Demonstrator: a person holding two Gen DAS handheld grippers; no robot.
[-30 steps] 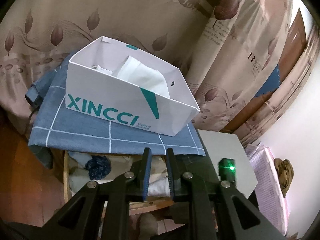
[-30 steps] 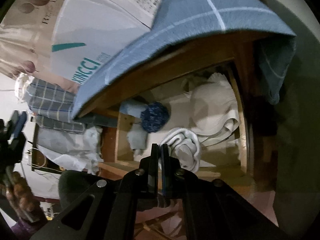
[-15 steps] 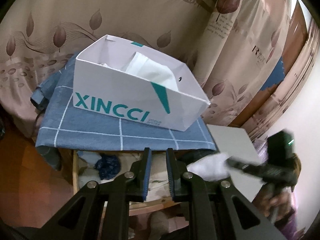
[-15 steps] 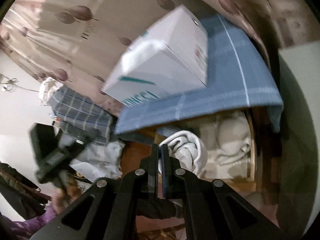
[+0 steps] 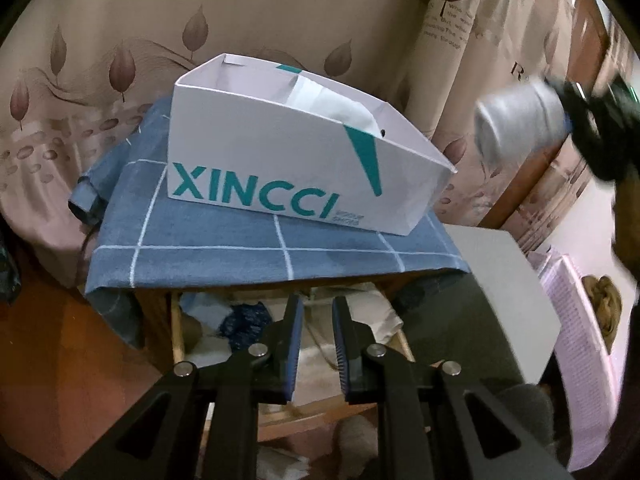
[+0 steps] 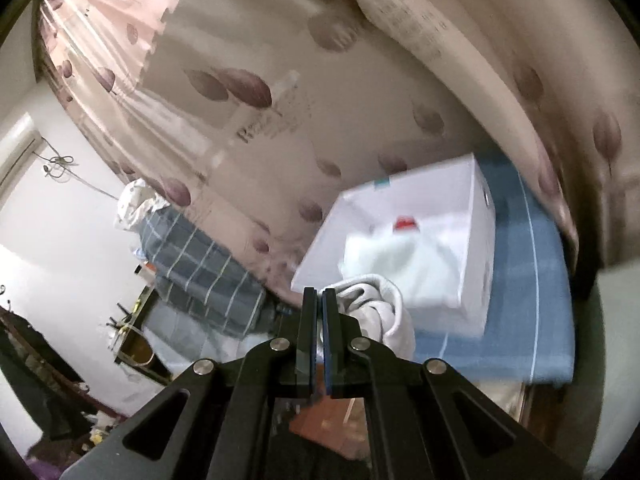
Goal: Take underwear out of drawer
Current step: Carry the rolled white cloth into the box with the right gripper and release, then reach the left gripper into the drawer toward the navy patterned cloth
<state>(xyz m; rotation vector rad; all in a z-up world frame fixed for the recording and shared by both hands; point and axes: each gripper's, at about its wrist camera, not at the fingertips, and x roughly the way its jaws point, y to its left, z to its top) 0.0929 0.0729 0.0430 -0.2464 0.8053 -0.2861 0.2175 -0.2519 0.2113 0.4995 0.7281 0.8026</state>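
Note:
The wooden drawer (image 5: 176, 332) stands open under a blue checked cloth (image 5: 248, 240), with a dark blue bundle (image 5: 244, 320) and pale garments (image 5: 360, 316) inside. My left gripper (image 5: 316, 340) hovers over the drawer, jaws nearly together with nothing between them. My right gripper (image 5: 570, 120) is blurred at the upper right, shut on a rolled white underwear (image 5: 520, 120) held in the air. In the right wrist view that gripper (image 6: 319, 300) pinches the white underwear (image 6: 380, 312), which hangs to the right of the fingers, in front of the white box (image 6: 472, 200).
A white open box marked XINCCI (image 5: 280, 160), holding white paper, sits on the blue cloth. A leaf-patterned curtain (image 5: 120, 60) hangs behind. A grey panel (image 5: 504, 292) and a pink basket (image 5: 580, 360) lie to the right. Folded checked bedding (image 6: 200, 272) is stacked at left.
My right gripper lifted the white roll out of the drawer, up past the cloth to box height. My left gripper sank slightly toward the drawer, still shut.

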